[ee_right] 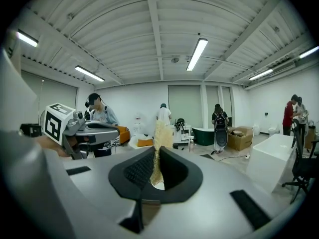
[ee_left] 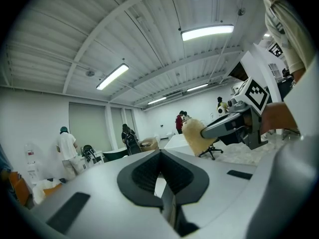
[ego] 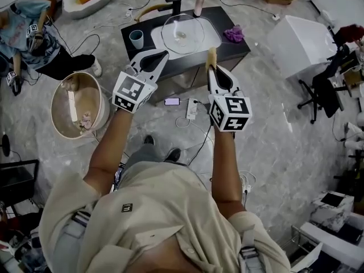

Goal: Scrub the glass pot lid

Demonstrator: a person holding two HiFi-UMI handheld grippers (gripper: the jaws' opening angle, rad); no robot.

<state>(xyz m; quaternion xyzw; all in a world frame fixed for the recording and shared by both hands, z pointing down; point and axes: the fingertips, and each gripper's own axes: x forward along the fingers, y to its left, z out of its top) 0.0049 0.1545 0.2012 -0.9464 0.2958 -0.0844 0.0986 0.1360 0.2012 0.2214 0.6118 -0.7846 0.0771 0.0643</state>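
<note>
Head view: cup (ego: 136, 39), purple cloth (ego: 234, 34), bottle (ego: 199, 2) around glass lid (ego: 182, 34).

sponge (ee_right: 162, 130) base was hidden inside right gripper (ee_right: 155, 151) | glass pot lid (ego: 182, 34) was too small for detail | person (ego: 165, 220) was cropped below

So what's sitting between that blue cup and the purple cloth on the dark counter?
In the head view, the white basin lies between the cup and the cloth, with the glass pot lid resting in it.
</note>
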